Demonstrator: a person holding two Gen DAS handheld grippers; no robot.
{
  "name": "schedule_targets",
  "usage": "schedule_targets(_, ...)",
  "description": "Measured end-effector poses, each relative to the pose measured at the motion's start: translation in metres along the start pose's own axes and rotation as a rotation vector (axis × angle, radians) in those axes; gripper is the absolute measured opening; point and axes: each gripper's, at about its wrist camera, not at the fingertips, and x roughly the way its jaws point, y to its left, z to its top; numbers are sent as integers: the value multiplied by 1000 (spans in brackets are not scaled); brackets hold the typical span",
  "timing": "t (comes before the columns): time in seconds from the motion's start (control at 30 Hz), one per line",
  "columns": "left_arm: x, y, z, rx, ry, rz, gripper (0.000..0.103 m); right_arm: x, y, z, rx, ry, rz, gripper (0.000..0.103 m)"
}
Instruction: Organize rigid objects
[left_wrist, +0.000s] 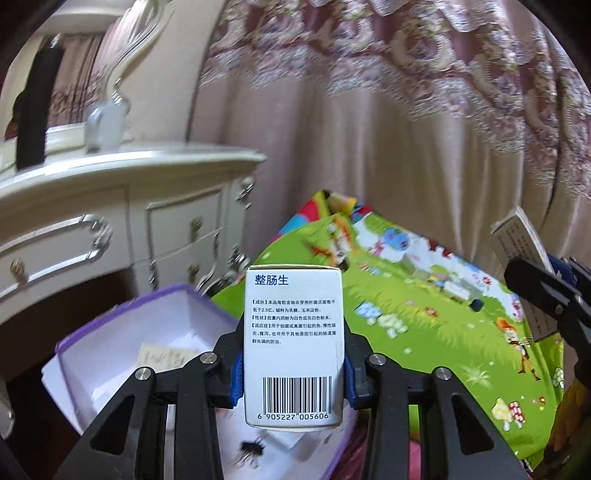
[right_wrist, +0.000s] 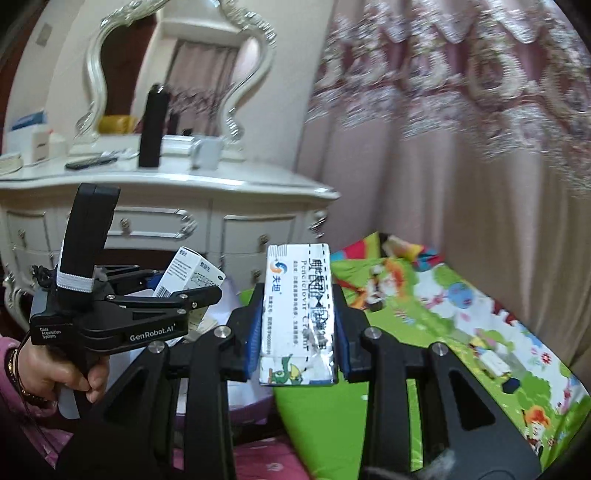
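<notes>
Inside purple-rimmed box, one paper slip

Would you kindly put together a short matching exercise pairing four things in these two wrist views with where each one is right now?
Things:
1. white box with barcode
2. silver cream box
3. purple-edged box
4. black upright item

Places:
A. on the white dresser top
B. clamped in the right gripper
C. open, low beside the left gripper
D. clamped in the left gripper

Pairs: 1-D, 2-B, 3-C, 4-A
</notes>
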Motion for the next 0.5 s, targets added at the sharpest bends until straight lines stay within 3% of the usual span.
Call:
schedule_targets(0.2, 5, 36, -18, -73, 58, 85, 41, 46, 26, -4, -19, 132, 156, 37)
schedule_targets(0.33, 10, 74, -24, -198, 112, 187, 41, 89, 53, -17, -26, 275, 305, 37)
schedule_targets(0.5, 16, 106, -34, -263, 181, 307, 42, 120, 83, -40, -43, 375, 411, 37)
